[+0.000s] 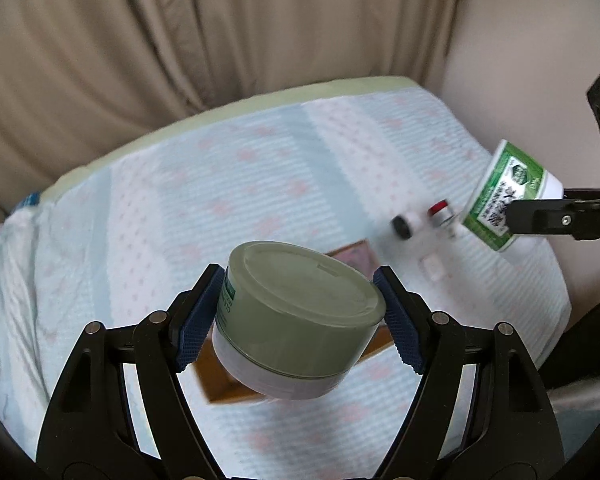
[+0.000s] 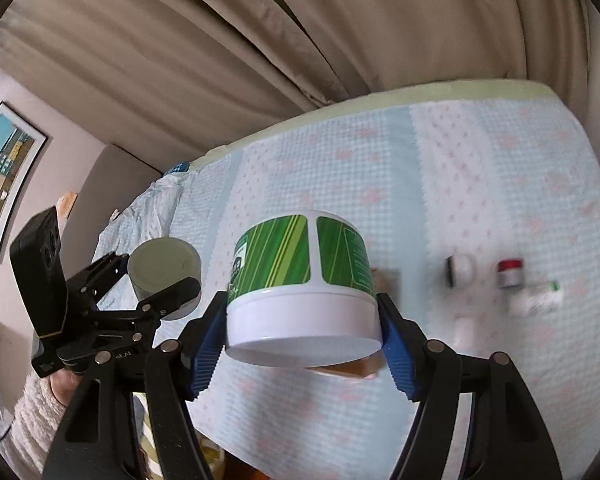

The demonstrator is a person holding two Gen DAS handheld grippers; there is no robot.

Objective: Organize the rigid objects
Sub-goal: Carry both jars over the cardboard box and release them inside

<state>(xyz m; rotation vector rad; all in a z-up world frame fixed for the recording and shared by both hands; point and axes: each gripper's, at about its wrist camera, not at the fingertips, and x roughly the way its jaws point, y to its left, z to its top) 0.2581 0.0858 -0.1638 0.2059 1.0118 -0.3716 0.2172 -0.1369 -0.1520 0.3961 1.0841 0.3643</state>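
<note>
My left gripper [image 1: 300, 312] is shut on a grey-green round jar [image 1: 296, 316] with a white base, held in the air above the bed. It also shows in the right wrist view [image 2: 164, 276]. My right gripper [image 2: 302, 332] is shut on a green-striped white tub [image 2: 302, 292], held tilted above the bed; the tub shows in the left wrist view [image 1: 508, 196] at the right. A wooden box [image 1: 360, 256] lies on the bed under the jar, mostly hidden.
On the blue-and-pink bedspread [image 1: 220, 184] lie a small black-capped jar [image 1: 406, 225], a red-capped vial [image 1: 442, 214] and a small white item [image 1: 432, 268]. Beige curtains [image 1: 180, 32] hang behind the bed. A framed picture [image 2: 4, 176] hangs on the left wall.
</note>
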